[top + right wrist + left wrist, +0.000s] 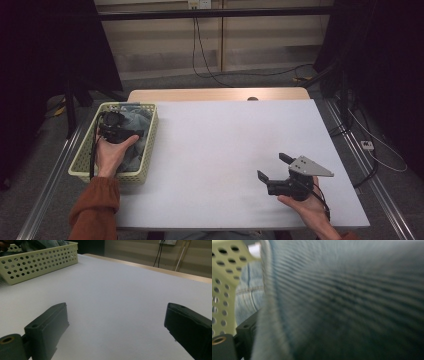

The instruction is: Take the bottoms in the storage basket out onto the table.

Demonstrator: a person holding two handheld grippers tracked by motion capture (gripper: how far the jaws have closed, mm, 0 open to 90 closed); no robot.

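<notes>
- While the left hand point(111, 152) reaches into the basket point(84, 161) at the bench's left edge, the left tool point(114, 126) sits down in the denim cloth point(134, 131) piled inside it.
- Left gripper view: blurred blue denim point(352, 302) right up against the lens, ribbed weave across most of the frame; one black jaw at bottom left, fabric draped over its inner side. Other jaw hidden by cloth.
- Can't tell how far the left tool is open, or whether it has pinched the cloth.
- Basket wall point(222, 285), pale yellow w/ round holes, close on the left of that view; more denim w/ a stitched seam just beside it.
- Right tool point(274, 171) well apart from the basket, over the bench's point(220, 145) near right part, held in the right hand point(310, 207); grey three-cornered plate on top.
- Right tool wide open, nothing between the jaws; right gripper view has bare white bench top point(117, 297) in the gap.
- Same view: basket point(37, 261) at far upper left, denim showing above its rim.
- Orange-brown sleeve point(95, 207) on the left forearm.
</notes>
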